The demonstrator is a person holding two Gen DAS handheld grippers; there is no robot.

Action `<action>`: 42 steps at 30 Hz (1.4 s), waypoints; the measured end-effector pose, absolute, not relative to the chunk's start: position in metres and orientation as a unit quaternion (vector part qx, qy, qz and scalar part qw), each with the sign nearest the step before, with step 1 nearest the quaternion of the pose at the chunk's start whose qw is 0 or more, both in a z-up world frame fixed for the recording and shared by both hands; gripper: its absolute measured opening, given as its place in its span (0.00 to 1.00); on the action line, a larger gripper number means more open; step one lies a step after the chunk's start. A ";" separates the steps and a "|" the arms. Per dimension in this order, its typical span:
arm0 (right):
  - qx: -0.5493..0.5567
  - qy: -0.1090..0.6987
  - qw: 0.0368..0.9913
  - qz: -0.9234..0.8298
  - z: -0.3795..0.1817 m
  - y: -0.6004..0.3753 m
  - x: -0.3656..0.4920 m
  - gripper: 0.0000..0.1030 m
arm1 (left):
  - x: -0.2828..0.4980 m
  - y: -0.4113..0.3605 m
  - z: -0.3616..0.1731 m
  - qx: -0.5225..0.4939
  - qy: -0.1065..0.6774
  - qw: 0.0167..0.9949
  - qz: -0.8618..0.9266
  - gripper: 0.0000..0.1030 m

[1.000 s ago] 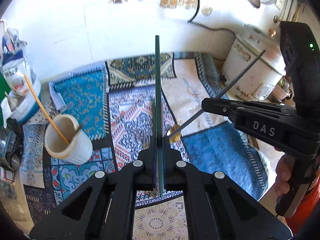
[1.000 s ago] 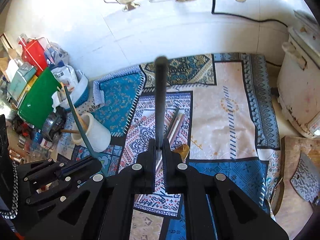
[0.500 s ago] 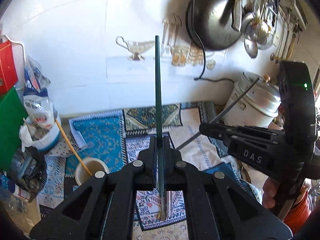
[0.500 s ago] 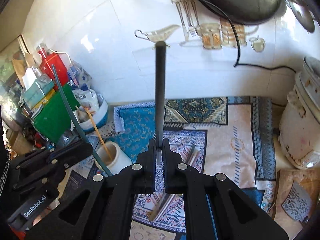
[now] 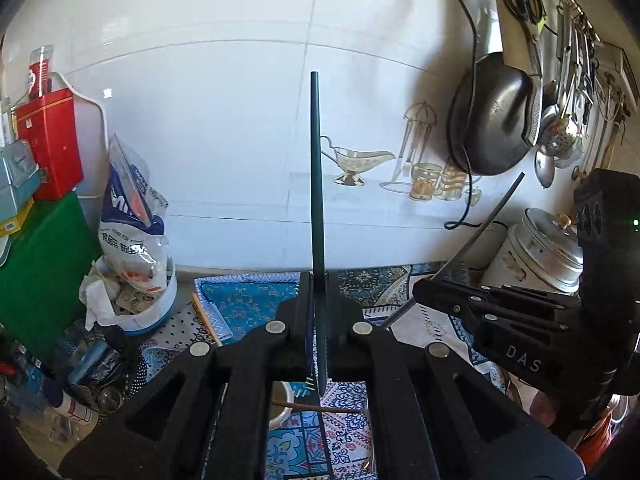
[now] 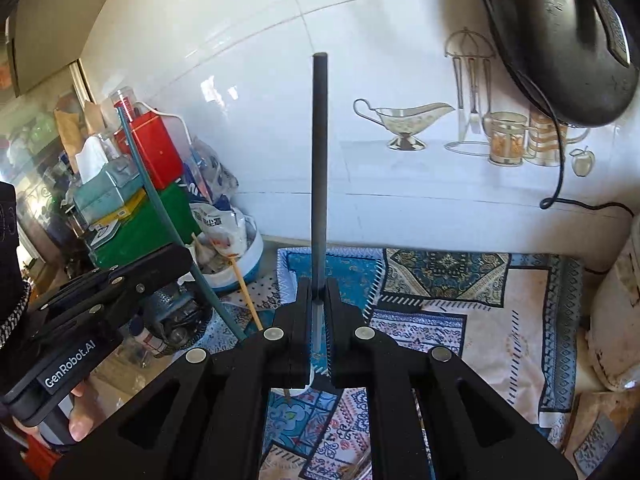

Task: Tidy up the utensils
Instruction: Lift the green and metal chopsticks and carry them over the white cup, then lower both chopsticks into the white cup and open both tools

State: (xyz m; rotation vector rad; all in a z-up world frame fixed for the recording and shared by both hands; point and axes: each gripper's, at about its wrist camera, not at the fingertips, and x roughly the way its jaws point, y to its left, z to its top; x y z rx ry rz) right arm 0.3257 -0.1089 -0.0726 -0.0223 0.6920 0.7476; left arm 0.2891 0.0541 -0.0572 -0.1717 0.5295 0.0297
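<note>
My left gripper (image 5: pixel 318 292) is shut on a dark green utensil handle (image 5: pixel 318 160) that stands upright against the white wall; small tines show below the jaws. My right gripper (image 6: pixel 319 292) is shut on a dark grey handle (image 6: pixel 319 152), also upright. Each gripper appears in the other's view: the right gripper (image 5: pixel 424 288) at the right with its grey handle slanting up, the left gripper (image 6: pixel 180 256) at the left with the green handle (image 6: pixel 160 208). A white cup (image 5: pixel 280 404) with a wooden chopstick (image 6: pixel 244 284) sits below both, mostly hidden by the fingers.
A patterned cloth (image 6: pixel 440 280) covers the counter. A black wok (image 5: pixel 492 120) and metal tools hang on the right wall. A metal pot (image 5: pixel 540 248) stands at the right. A bag in a bowl (image 5: pixel 136 240), a green board and a red tin crowd the left.
Both grippers have risen and tipped upward with their utensils, so the views swung from the cloth to the wall. The cup slid from the left to beneath the fingers.
</note>
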 end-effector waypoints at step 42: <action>-0.028 0.475 0.826 0.302 -0.162 -0.038 0.354 0.22 | 0.346 0.113 -0.189 -0.060 0.429 0.901 0.019 0.06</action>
